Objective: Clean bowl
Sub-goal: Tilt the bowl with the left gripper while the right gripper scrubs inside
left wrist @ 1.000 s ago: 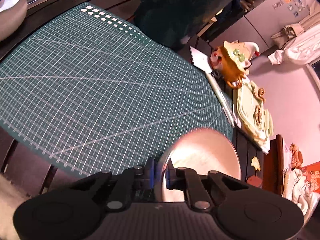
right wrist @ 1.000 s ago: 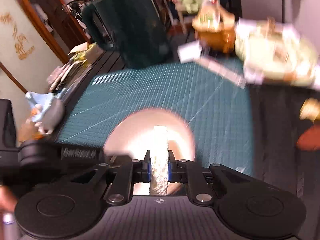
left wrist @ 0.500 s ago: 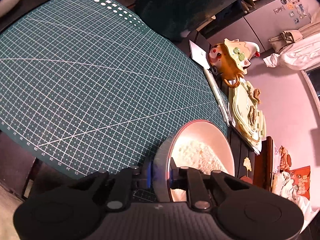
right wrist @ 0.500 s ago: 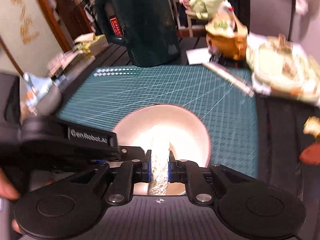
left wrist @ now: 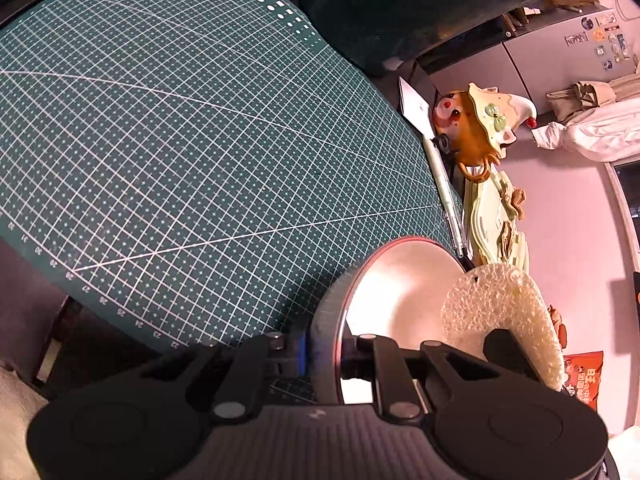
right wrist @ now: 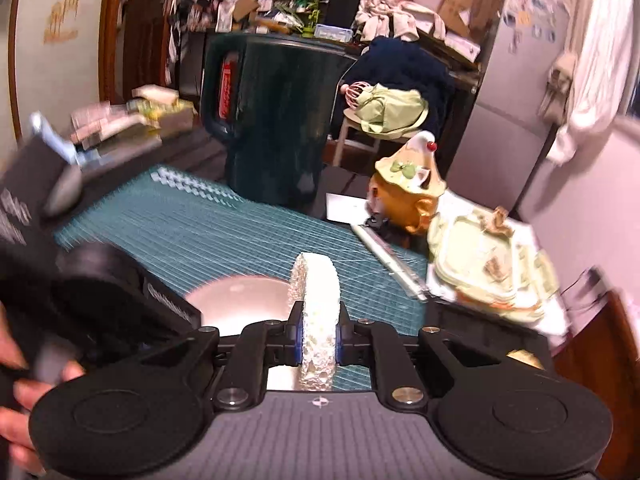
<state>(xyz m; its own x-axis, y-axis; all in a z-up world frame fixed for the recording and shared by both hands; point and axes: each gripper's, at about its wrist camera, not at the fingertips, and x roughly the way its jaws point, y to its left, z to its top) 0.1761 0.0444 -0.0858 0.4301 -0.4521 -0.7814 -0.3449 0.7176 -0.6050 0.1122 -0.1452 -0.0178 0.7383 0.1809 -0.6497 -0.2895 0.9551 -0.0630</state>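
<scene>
Left gripper (left wrist: pixel 322 354) clenched on bowl (left wrist: pixel 400 280) rim, bowl over near corner of cutting mat (left wrist: pixel 180 140). Right gripper (right wrist: pixel 319 338) clamped on sponge (right wrist: pixel 316 312), sponge raised at bowl's right side. Interior looks clean; scrubbing judged mid-way or nearly done, outer wall unchecked. Open mat to left; pen (left wrist: pixel 448 200), figurine (left wrist: pixel 476 128), dark jug (right wrist: pixel 272 120) crowd the far and right edges.

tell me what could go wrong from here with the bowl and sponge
The left gripper pinches only the rim of the tilted bowl, so a hard scrub might twist it loose. The sponge sits thin in the right gripper and could slip. The pen beside the bowl might get knocked.
</scene>
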